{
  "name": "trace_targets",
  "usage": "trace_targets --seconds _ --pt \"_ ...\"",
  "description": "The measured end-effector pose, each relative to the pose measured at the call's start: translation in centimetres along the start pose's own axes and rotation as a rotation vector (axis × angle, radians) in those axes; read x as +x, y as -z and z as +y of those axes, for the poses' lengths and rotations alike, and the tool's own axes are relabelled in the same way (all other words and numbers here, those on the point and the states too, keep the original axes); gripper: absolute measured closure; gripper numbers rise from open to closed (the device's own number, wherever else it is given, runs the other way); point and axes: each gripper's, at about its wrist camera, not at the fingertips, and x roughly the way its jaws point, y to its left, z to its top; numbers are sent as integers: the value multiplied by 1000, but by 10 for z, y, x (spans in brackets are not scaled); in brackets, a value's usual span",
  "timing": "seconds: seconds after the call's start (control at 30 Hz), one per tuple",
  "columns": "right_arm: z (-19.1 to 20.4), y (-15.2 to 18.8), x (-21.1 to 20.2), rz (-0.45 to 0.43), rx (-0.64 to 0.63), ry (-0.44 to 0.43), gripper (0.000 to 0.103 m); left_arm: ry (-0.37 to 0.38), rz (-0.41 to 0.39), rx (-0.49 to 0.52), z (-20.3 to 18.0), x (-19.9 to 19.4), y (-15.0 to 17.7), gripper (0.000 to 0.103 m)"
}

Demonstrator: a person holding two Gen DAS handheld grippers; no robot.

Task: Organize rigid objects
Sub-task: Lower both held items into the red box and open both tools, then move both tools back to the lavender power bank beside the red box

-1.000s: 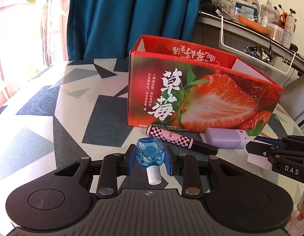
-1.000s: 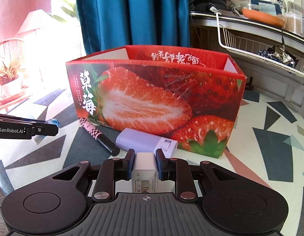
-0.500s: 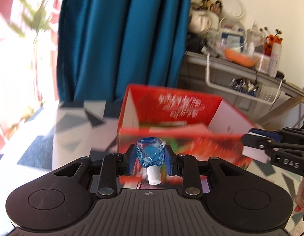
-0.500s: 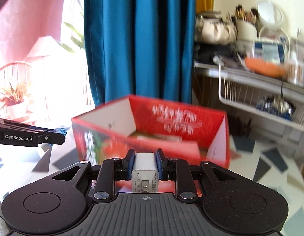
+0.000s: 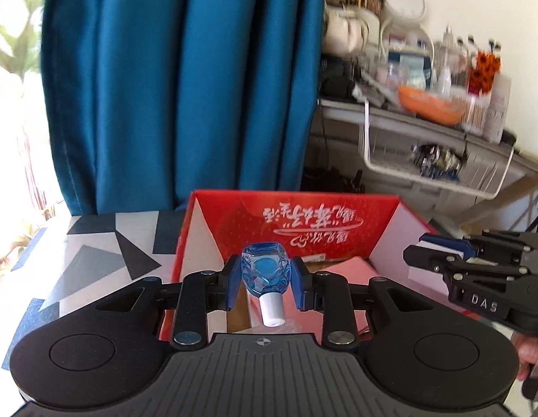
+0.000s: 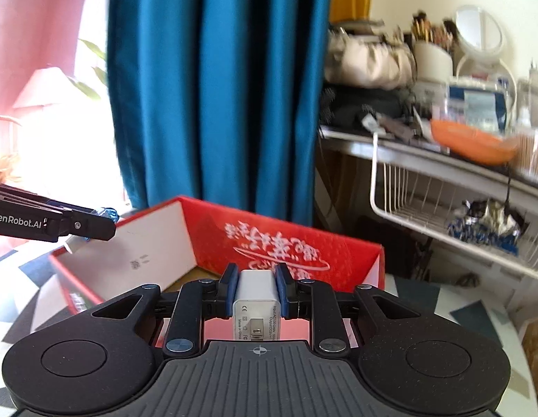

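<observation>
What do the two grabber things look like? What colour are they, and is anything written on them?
Both are matte black plastic. Each hand-held gripper, left and right, has a wide ribbed base with two round discs, jointed link arms with silver rivets, and blue pads on the fingers. Seen from the side, the right one reads "DAS" in white letters, the left one "GenRobot.AI". No cables show.

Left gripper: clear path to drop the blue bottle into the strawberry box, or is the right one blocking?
Probably yes. The left gripper, shut on the blue bottle, hangs over the open red strawberry box. The right gripper, holding a white charger, sits off to the side, apart, above the box's right wall.
</observation>
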Motion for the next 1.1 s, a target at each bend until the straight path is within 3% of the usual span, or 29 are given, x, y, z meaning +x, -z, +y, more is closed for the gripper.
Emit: trace_targets --seconds 0.2,0.43,0.5,0.57,0.63,0.73,0.8,0.87,1.1 --pt "-16 10 26 68 74 -4 82 25 79 -1 -2 34 0 71" --pt "-17 16 30 94 113 -16 82 71 118 14 -8 54 2 71" --pt "-18 15 29 90 111 -13 74 78 117 24 -10 56 1 68" --pt "-18 13 25 82 109 -10 71 63 110 31 -11 54 0 50" --pt "-17 12 20 75 105 3 66 53 95 35 -11 48 -2 39" --pt "-19 11 8 38 126 11 36 51 78 29 -6 34 -3 21" --pt "-17 10 -2 8 139 25 10 50 57 26 -2 21 -3 9" --pt "-16 11 -13 -18 153 44 1 48 41 29 1 8 -2 2" --pt "-4 21 -49 -80 194 71 0 14 15 3 10 -32 14 0"
